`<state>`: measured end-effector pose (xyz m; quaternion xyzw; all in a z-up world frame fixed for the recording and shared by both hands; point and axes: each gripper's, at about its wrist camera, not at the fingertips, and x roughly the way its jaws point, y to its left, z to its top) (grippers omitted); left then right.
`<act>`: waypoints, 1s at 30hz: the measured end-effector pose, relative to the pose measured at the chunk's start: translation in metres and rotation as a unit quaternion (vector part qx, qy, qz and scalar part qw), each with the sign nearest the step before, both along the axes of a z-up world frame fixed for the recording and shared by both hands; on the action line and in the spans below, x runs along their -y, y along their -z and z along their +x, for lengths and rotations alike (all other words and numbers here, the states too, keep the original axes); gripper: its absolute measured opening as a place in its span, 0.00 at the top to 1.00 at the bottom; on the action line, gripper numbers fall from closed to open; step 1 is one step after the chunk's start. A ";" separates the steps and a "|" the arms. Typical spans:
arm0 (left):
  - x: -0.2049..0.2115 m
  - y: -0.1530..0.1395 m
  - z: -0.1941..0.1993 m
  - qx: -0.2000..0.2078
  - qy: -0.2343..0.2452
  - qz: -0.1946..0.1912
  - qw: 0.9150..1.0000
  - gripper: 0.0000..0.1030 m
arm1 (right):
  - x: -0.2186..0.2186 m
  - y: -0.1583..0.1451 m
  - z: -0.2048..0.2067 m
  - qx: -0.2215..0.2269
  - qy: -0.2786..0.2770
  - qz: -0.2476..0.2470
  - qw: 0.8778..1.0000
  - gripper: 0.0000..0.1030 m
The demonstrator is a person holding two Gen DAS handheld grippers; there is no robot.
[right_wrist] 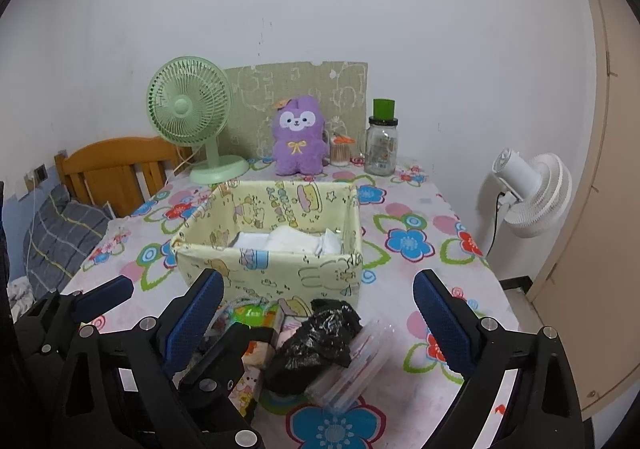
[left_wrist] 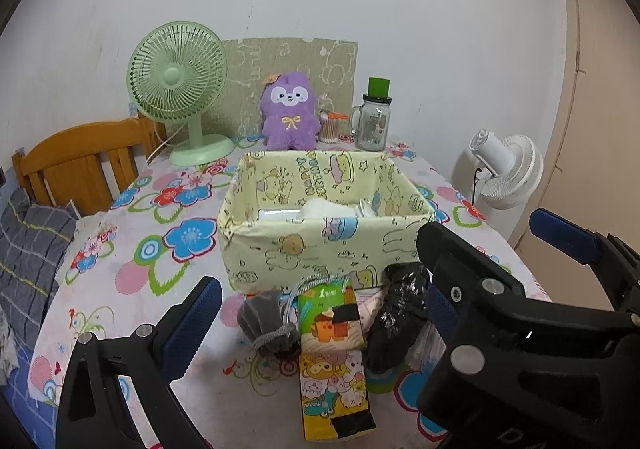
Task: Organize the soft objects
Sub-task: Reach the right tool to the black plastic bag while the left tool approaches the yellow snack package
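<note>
Left wrist view: left gripper point(left_wrist: 320, 313) wide open, holding nothing, above a cluster of soft items on the flowered tablecloth point(left_wrist: 132, 249). Nearest lies a cartoon tissue pack point(left_wrist: 334, 397), then a green pack point(left_wrist: 330, 315) with a grey pouch point(left_wrist: 266, 319) to its left and a black bag point(left_wrist: 394, 313) to its right, all just in front of the yellow box point(left_wrist: 316, 245), which contains white items point(left_wrist: 326, 207). Right wrist view: right gripper point(right_wrist: 320, 323) likewise wide open and empty, over the black bag point(right_wrist: 316, 349) and a clear packet point(right_wrist: 360, 365). Beyond the box stand a plush point(left_wrist: 289, 111), fan point(left_wrist: 178, 83) and jar point(left_wrist: 372, 121).

"HAPPY BIRTHDAY" inside the yellow fabric box point(left_wrist: 320, 185), "1" on the green tissue pack point(left_wrist: 326, 293)
</note>
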<state>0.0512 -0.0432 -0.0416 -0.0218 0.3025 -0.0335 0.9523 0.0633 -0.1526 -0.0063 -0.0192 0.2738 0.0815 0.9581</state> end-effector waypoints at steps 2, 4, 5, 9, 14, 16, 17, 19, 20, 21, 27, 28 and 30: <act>0.000 0.004 -0.001 0.001 -0.002 0.000 1.000 0.00 | 0.001 0.005 0.000 -0.002 0.001 0.002 1.000 0.06; 0.001 0.008 -0.002 0.001 -0.004 -0.002 1.000 0.00 | 0.001 0.009 0.000 -0.006 0.000 0.004 1.000 0.07; 0.000 0.010 -0.002 0.000 -0.004 -0.002 1.000 0.00 | 0.001 0.011 0.000 -0.008 -0.001 0.004 1.000 0.07; -0.001 0.020 0.000 -0.010 -0.003 -0.008 1.000 0.00 | 0.001 0.020 0.000 -0.014 0.000 0.001 1.000 0.09; -0.002 0.028 -0.001 -0.009 -0.012 0.000 1.000 0.01 | 0.001 0.033 0.002 -0.026 -0.004 0.006 1.000 0.10; -0.002 0.032 0.000 -0.011 -0.013 0.001 1.000 0.01 | 0.001 0.038 0.004 -0.030 -0.005 0.010 1.000 0.10; -0.001 0.034 0.000 -0.014 -0.012 0.000 1.000 0.01 | 0.000 0.040 0.005 -0.032 -0.005 0.010 0.999 0.11; 0.000 0.039 0.002 -0.019 -0.010 -0.001 1.000 0.01 | 0.000 0.046 0.007 -0.039 -0.005 0.012 0.999 0.12; 0.000 0.041 0.002 -0.021 -0.008 -0.001 1.000 0.01 | 0.000 0.049 0.008 -0.043 -0.007 0.013 0.999 0.13; 0.000 0.044 0.002 -0.022 -0.007 -0.002 1.000 0.01 | 0.000 0.051 0.009 -0.046 -0.008 0.013 0.999 0.14; 0.003 0.056 0.005 -0.034 -0.003 -0.005 0.999 0.01 | 0.002 0.065 0.017 -0.066 -0.006 0.017 0.998 0.17; 0.004 0.057 0.006 -0.036 -0.004 -0.005 0.999 0.02 | 0.003 0.068 0.018 -0.070 -0.005 0.018 0.997 0.17; 0.005 0.060 0.007 -0.041 -0.004 -0.005 0.999 0.03 | 0.003 0.071 0.020 -0.074 -0.003 0.017 0.997 0.18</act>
